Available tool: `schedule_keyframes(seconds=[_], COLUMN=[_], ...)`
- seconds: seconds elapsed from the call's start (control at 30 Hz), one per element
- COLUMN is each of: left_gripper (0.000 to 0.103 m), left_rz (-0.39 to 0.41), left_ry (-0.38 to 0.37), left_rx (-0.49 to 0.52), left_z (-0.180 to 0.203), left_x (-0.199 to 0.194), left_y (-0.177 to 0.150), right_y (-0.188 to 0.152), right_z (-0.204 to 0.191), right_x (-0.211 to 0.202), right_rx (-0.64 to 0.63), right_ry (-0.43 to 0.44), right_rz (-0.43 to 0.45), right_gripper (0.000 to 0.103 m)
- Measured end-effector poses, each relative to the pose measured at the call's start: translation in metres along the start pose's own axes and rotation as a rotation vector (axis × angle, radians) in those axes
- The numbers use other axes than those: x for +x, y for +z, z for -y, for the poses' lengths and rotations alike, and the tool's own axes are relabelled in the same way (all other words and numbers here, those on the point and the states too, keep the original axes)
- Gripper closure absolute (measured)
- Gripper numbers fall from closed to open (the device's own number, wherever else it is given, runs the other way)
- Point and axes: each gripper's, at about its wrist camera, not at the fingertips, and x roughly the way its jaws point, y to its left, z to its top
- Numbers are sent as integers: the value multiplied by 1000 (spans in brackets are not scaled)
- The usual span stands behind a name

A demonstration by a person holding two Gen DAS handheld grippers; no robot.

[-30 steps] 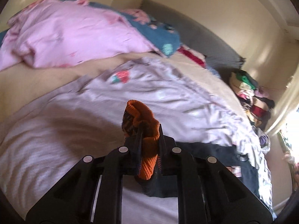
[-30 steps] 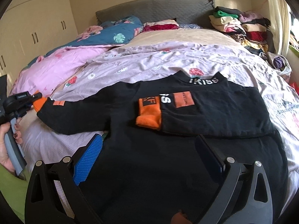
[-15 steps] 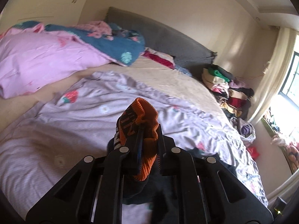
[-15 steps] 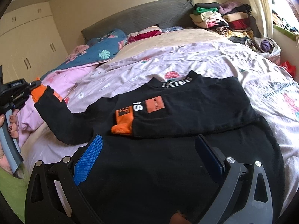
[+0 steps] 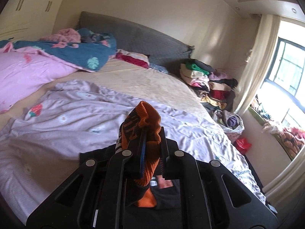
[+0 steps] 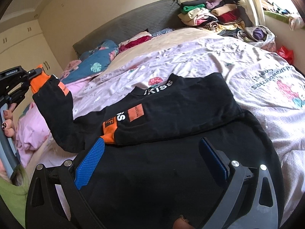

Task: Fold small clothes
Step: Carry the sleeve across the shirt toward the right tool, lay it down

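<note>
Orange ribbed cuff (image 5: 147,131) of the black sweatshirt (image 6: 171,152) is pinched between the pressed-together jaws of the left gripper (image 5: 151,139). Against the frame a second ago, that cuff and its sleeve (image 6: 57,114) stand higher off the bed and nearer the garment's body, and the left view now takes in the window (image 5: 286,70), earlier almost out of sight. The right gripper (image 6: 152,160) hangs spread above the sweatshirt's lower body, nothing between its blue pads (image 6: 89,164), as before.

Count: one sweatshirt, two orange cuffs; the second cuff (image 6: 109,131) lies folded flat across the chest. Two grippers. One hand (image 6: 8,122) visible, on the left gripper's handle.

The sweatshirt lies on a lilac printed sheet (image 6: 247,66) on the bed. Open sheet runs beyond the collar toward the grey headboard (image 5: 137,36). Pink bedding (image 5: 28,70) crowds the left edge; a pile of folded clothes (image 5: 207,80) stands at the far right corner beside the headboard.
</note>
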Motion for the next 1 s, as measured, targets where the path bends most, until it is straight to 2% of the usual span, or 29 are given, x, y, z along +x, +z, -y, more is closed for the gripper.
schedule_keyframes(seconds=[0.17, 0.4, 0.63, 0.73, 0.87, 0.93, 0.97, 1.0], left_gripper=[98, 98, 98, 97, 97, 95, 89, 78], left_rz=[-14, -74, -225, -307, -378, -401, -410, -425], left_ry=[-58, -90, -140, -176, -221, -244, -253, -264], left_rx=[35, 65, 123, 129, 135, 115, 112, 112], left_z=[39, 70, 92, 93, 95, 91, 91, 91], left_x=[14, 48, 90, 107, 123, 128, 131, 132], left_y=[-7, -29, -75, -95, -115, -119, -120, -123], right_y=[3, 5, 3, 0, -2, -4, -5, -6], right_z=[23, 45, 55, 61, 69, 73, 75, 76], right_x=[-7, -11, -5, 0, 8, 12, 14, 16], right_rx=[44, 68, 42, 54, 75, 86, 90, 96], right_ry=[-6, -38, -129, -140, -154, -162, -166, -170], right_rz=[20, 35, 34, 19, -7, -21, -26, -32], right_gripper=[5, 5, 5, 5, 5, 5, 5, 5])
